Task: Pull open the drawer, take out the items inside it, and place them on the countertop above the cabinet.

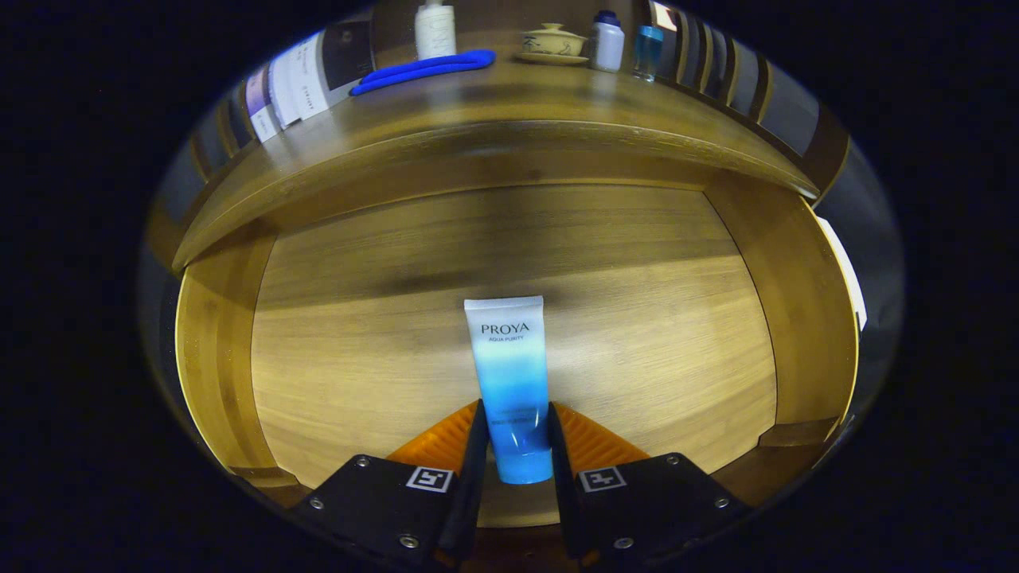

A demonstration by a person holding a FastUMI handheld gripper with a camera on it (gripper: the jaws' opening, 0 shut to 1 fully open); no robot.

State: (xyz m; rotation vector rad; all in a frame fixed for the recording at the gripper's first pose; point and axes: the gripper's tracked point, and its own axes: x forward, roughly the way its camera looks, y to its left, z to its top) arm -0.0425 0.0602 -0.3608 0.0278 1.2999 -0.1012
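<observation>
We are working inside the open wooden drawer (653, 334), which is already pulled out beneath the wooden table (493, 111) that tops the cabinet. Our tool (515, 446) is closing on the white-and-blue plastic tube (509, 374), which is lying flat on the drawer floor with its blue cap end towards us and its white crimped end pointing away. Both fingers are sitting tight against the tube's lower sides, so we are judging the grip to be made (though how firmly it is pressing we cannot tell). The tube is looking like the sole item left in the drawer.

So we are at the taking-out step. The next move is calling for a straight lift clear of the drawer walls, then a rise past the overhanging table edge before carrying forward. Up on the table, a long blue strap-like thing (426, 70), a white bottle (435, 30), a pale lidded cup on a saucer (552, 42) and two small bottles (625, 44) are already standing, so we are looking for a bare patch in front of them
</observation>
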